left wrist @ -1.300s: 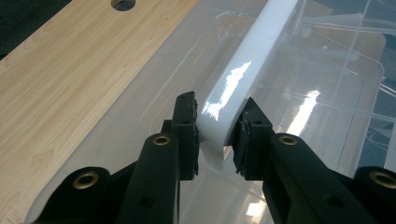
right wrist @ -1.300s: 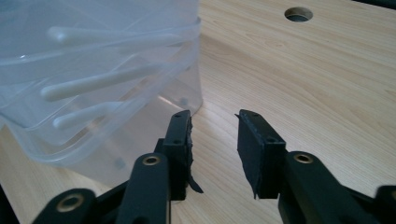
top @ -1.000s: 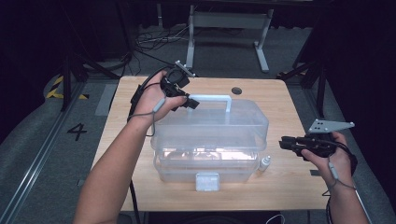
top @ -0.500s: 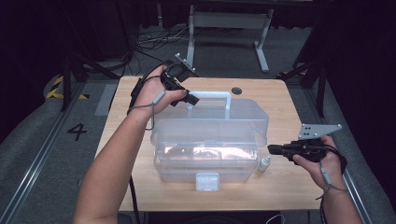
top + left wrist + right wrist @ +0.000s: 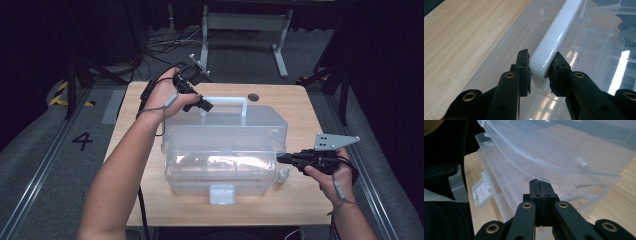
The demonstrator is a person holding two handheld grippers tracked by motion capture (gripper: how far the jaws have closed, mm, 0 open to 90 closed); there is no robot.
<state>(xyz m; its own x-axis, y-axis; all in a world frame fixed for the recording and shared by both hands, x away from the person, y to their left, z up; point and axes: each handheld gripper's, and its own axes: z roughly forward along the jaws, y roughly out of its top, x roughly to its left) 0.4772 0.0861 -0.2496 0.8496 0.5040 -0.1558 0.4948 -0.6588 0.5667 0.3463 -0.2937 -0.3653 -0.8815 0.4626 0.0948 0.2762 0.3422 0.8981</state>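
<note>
A clear plastic toolbox (image 5: 225, 170) stands mid-table. Its lid (image 5: 225, 127) is tilted up off the base, with a gap under it (image 5: 564, 147). My left gripper (image 5: 205, 106) comes in from the back left and is shut on the lid's white handle (image 5: 225, 100); both pads press the handle's end (image 5: 554, 37) between the jaws (image 5: 540, 67). My right gripper (image 5: 280, 159) is at the box's right end, shut with nothing in it. Its tips (image 5: 540, 183) point at the base's rim just below the raised lid.
A white latch (image 5: 222, 194) hangs on the box's front. A small white piece (image 5: 283, 175) lies by the box's right front corner. A dark round spot (image 5: 253, 97) marks the wooden table (image 5: 140, 105) behind the handle. Dark floor, cables and a metal stand surround the table.
My right gripper has moved left, up to the box's right end. My left gripper has stayed on the handle with barely any shift.
</note>
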